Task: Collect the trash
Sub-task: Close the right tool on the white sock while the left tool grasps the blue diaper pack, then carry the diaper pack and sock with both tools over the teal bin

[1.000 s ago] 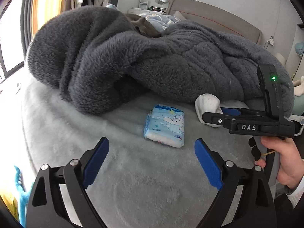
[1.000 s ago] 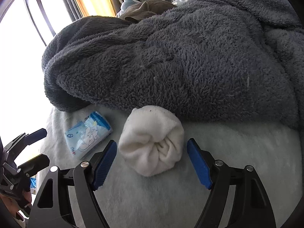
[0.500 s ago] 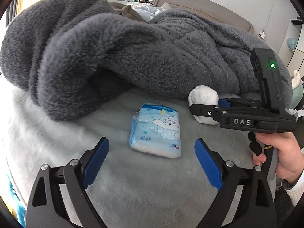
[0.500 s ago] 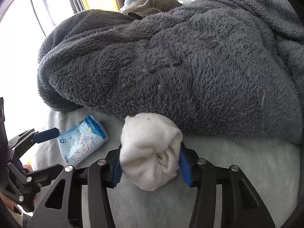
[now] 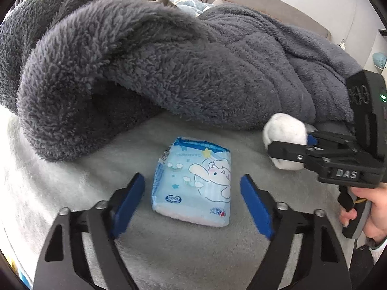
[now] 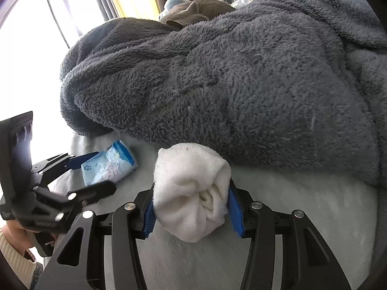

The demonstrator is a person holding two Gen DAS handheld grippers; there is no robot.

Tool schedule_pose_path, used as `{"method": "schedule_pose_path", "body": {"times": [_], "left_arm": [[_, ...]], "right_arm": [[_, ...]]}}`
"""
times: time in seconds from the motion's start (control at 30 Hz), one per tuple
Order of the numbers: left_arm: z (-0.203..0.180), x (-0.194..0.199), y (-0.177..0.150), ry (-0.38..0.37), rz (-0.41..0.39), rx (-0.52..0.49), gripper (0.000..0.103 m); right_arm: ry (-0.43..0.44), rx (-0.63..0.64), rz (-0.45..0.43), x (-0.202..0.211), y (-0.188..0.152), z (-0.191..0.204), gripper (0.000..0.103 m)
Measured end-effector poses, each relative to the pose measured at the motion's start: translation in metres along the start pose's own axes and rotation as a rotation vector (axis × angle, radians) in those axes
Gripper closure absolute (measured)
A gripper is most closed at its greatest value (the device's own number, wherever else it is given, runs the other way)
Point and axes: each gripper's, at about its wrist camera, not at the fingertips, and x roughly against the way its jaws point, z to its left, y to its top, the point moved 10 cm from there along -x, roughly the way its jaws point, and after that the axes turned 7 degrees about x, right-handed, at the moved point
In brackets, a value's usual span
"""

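On bed: soft, light tissue pack, grip across long sides, between closing left tongs; right tongs clamped on sock ball.

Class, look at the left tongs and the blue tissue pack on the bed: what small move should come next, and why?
Probably finish closing the left tongs on the tissue pack. The pack lies flat on the bed cover between the blue pads, which have just been closing but do not touch it yet. The right tongs already squeeze the white sock.
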Motion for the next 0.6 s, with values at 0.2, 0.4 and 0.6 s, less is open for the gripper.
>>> {"method": "schedule_pose_path", "body": {"times": [0.2,0.4,0.6], "left_arm": [[-0.007,0.001,-0.004,0.028,-0.004,0.006,0.047],[-0.034,0.025,-0.013,-0.005,-0.035,0.015,0.047],[-0.051,0.054,-0.030,0.010,-0.067,0.039,0.047]], "right_arm": [[-0.001,0.007,-0.012,0.020,-0.009,0.002,0.053],[0.008,0.039,-0.016,0.041,-0.025,0.012,0.053],[0.015,0.049,-0.039,0.066,-0.039,0.024,0.053]]}}
